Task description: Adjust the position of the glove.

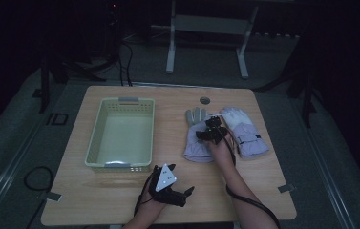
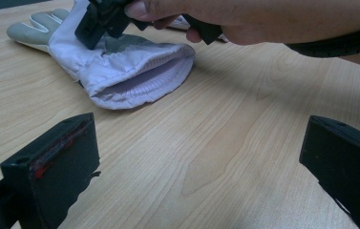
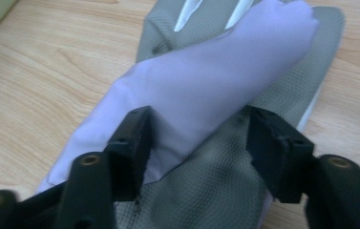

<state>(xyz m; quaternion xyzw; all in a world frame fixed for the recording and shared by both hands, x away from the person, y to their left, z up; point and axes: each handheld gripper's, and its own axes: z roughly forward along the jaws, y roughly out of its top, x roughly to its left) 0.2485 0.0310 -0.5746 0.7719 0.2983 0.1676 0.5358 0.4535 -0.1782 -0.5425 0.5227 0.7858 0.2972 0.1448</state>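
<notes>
Two lavender-and-grey gloves lie right of the table's middle: one palm-up, the other beside it on the right. My right gripper is down on the palm-up glove. Its jaws stand open on either side of a lavender fold lying over the grey textured palm. My left gripper sits low near the front edge, open, with bare table between its jaws. The left gripper view faces the glove's cuff opening, with the person's right hand above it.
A pale green perforated basket stands empty on the left half of the wooden table. A small grey disc lies near the far edge. A metal stand is on the floor beyond the table.
</notes>
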